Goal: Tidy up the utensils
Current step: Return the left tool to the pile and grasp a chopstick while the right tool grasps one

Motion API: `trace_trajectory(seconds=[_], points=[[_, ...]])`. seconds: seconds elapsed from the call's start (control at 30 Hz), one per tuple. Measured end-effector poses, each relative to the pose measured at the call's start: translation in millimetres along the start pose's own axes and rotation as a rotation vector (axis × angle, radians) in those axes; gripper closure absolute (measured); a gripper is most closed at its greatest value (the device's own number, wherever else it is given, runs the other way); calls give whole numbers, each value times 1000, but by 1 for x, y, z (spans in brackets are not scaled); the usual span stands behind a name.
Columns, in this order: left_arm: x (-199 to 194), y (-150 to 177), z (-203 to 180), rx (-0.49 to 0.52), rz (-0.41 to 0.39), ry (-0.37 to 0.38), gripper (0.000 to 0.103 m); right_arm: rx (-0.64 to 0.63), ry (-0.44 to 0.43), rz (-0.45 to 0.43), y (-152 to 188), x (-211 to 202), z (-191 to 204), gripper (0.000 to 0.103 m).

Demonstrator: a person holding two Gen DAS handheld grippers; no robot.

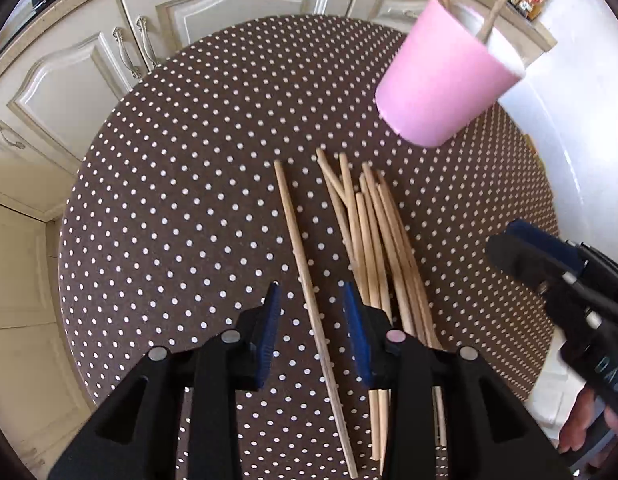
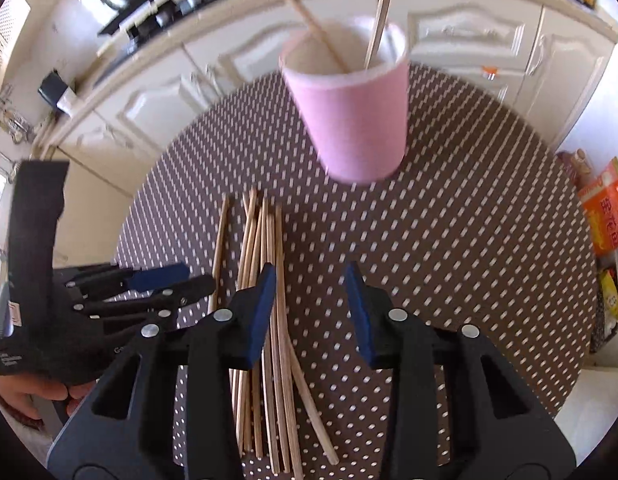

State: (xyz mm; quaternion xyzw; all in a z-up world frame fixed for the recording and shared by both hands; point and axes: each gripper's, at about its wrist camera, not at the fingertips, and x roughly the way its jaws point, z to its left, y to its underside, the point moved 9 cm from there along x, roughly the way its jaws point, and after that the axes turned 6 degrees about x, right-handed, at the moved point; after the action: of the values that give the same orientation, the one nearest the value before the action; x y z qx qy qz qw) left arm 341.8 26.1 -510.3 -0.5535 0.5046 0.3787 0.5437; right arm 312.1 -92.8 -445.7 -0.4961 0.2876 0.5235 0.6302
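Presently the left hand-held gripper (image 1: 311, 332) hangs steeply nose-down over the table (image 1: 169, 200), its jaws partly open and astride one lone chopstick (image 1: 305, 276) that lies apart from the main bundle of chopsticks (image 1: 383, 240). The blue pads do not appear to press on it; nothing is held.

The right hand-held gripper (image 2: 311, 308) is likewise tilted downward, jaws partly open and empty, with the bundle passing under its left finger (image 2: 265, 312) and only bare cloth between the pads. A hand (image 1: 585, 424) shows beneath its handle in the left view.

The pink cup (image 2: 353, 120) stands upright beyond the bundle, well apart from both tools, with two chopsticks (image 2: 379, 16) already leaning inside.

Judgement: the step in hand is picking up the single stick. It would go best with the pads lowered fully to the cloth, centred on the stick and closed square across it, away from the tapered end. The thin round shaft may roll or pivot if pinched off-centre.
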Motion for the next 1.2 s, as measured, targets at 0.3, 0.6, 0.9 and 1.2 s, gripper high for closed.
trace_trajectory(seconds=[0.3, 0.6, 0.9, 1.2], points=[[20, 6, -7, 16, 15, -57, 71, 18, -9, 129, 21, 33, -1, 72], [20, -1, -7, 31, -1, -97, 83, -37, -1, 187, 24, 53, 11, 79], [18, -2, 10, 12, -10, -118, 93, -85, 34, 236, 16, 72, 29, 89], [16, 2, 0, 19, -22, -147, 94, -104, 57, 268, 2, 90, 40, 95]])
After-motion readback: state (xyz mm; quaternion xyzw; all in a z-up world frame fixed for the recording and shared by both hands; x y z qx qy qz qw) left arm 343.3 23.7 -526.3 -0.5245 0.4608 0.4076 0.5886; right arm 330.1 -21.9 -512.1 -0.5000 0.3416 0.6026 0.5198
